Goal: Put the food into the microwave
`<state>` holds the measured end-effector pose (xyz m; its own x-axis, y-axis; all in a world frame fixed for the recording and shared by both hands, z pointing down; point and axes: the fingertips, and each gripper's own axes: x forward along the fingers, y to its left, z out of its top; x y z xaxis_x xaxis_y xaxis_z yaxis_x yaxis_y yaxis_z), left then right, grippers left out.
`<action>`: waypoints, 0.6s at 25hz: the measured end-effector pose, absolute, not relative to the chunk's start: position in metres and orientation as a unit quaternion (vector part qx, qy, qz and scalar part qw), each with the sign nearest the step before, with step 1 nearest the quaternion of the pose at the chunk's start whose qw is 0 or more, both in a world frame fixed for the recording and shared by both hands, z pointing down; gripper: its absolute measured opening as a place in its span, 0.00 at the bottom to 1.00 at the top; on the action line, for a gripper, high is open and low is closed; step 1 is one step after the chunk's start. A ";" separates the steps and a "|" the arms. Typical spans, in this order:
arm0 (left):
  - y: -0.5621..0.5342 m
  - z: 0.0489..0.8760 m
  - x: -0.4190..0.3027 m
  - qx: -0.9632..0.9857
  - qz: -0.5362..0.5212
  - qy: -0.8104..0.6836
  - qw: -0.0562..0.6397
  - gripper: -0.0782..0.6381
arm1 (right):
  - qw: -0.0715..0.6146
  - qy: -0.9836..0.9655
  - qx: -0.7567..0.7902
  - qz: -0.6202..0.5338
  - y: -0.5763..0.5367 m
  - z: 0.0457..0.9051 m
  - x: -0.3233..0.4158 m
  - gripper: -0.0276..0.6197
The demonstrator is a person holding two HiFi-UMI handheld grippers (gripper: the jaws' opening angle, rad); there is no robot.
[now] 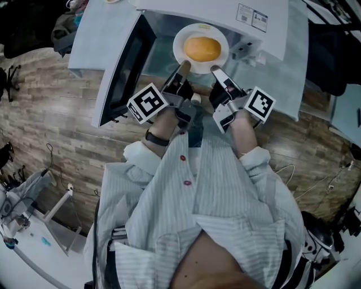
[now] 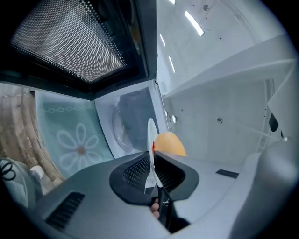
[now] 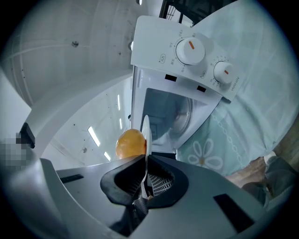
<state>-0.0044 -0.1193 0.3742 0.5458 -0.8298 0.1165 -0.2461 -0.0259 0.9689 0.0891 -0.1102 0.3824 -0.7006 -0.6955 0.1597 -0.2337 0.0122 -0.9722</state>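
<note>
Wood-plank floor surrounds a table draped in pale flowered cloth, where a white microwave stands with its door swung open. The left hand-held gripper and the right hand-held gripper are each closed almost fully, pinching the near rim of a white plate. The round orange-yellow food sits on the plate, held just before the microwave's open cavity.
</note>
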 end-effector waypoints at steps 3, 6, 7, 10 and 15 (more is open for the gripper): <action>-0.124 0.375 -0.004 0.668 -0.253 -0.403 0.572 0.15 | 0.187 0.683 -0.338 -0.620 -0.114 0.383 0.090 0.10; -0.128 0.378 -0.004 0.666 -0.249 -0.402 0.576 0.15 | 0.184 0.682 -0.342 -0.620 -0.119 0.386 0.090 0.10; -0.130 0.380 -0.004 0.665 -0.248 -0.402 0.578 0.15 | 0.183 0.681 -0.344 -0.621 -0.120 0.387 0.090 0.10; -0.137 0.382 -0.004 0.666 -0.243 -0.401 0.580 0.15 | 0.185 0.676 -0.347 -0.624 -0.126 0.390 0.090 0.10; -0.147 0.382 -0.003 0.668 -0.237 -0.397 0.583 0.15 | 0.191 0.674 -0.353 -0.620 -0.134 0.390 0.090 0.10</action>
<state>-0.0029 -0.1470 0.3822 0.5723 -0.8069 0.1467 -0.2554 -0.0054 0.9668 0.0896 -0.1343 0.3897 -0.6779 -0.7125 0.1812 -0.2396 -0.0189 -0.9707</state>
